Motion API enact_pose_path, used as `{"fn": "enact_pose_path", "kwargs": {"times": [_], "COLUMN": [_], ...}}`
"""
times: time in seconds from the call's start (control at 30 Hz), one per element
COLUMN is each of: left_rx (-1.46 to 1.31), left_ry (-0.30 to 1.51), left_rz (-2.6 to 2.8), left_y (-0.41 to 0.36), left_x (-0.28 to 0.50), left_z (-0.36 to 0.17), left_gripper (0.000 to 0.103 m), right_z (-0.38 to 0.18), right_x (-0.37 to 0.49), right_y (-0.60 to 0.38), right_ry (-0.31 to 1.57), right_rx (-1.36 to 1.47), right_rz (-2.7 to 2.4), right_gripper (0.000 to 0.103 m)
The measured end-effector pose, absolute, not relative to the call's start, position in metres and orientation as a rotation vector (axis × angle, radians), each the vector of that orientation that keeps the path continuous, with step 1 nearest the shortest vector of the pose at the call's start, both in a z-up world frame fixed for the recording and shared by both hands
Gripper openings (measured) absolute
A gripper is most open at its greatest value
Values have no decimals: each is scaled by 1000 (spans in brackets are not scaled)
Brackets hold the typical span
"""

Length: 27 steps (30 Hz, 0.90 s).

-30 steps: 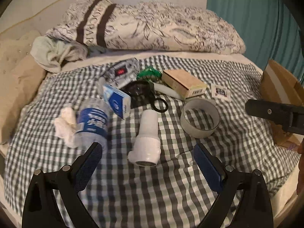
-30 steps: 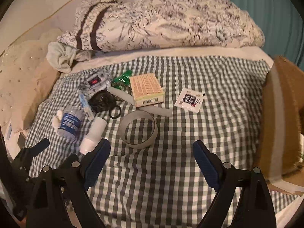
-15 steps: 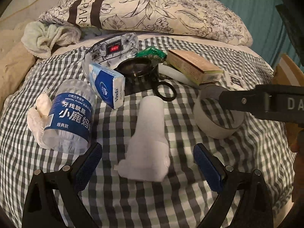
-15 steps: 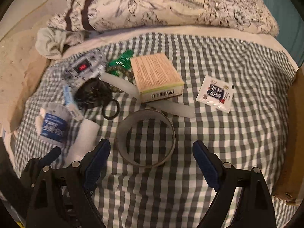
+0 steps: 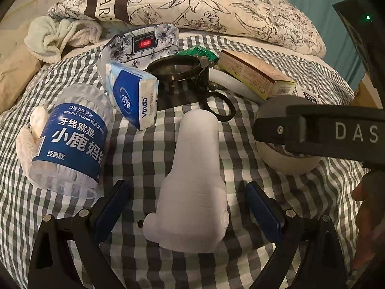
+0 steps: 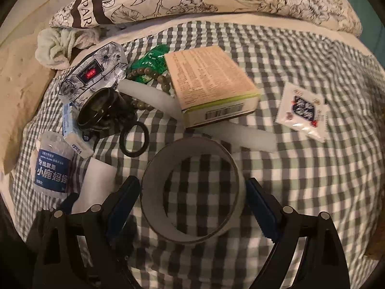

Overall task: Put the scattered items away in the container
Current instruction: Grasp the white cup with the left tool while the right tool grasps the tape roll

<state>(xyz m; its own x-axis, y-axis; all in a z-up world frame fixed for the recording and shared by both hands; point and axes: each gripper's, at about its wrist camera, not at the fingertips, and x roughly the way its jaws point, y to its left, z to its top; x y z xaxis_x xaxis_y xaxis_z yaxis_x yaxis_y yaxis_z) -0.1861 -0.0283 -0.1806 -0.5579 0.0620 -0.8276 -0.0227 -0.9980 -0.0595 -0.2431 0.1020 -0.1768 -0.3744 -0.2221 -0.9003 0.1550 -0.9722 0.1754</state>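
Scattered items on a checked bed, both claws spread wide

Scattered items sit in the centre and left of both frames on a bed (image 6: 300,180) covered in green-and-white gingham. A floral pillow (image 5: 216,4) fills the top, with a crumpled towel (image 5: 60,36) at upper left and a teal curtain (image 5: 312,0) at upper right. The left claw (image 5: 187,207) stands open around a white plastic piece (image 5: 195,180), pads clear of it. The right claw (image 6: 192,204) stands open around a grey tape ring (image 6: 192,192); whether its pads touch is unclear.
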Motion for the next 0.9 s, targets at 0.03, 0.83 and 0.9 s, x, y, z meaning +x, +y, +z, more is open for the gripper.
{"fn": "enact_pose_path", "kwargs": {"times": [0.03,0.83,0.9], "left_rx": [-1452,-1419,-1410], "left_ry": [-64,-64,-69], "left_rz": [2732,2759,2771], "left_y": [-28,-30,-32], "left_x": [-187,-168,-165], "left_z": [-181,-156,-148], "left_gripper": [99,50,50], "right_z": [-178,-154,-145], "right_x": [-243,-214,-207], "right_y": [101,131,131], "right_ry": [-87,-74,-63], "right_rx": [1605,1468,1448], "right_rz": [-2427,-2423,-2429], "right_gripper": [89,13,12]}}
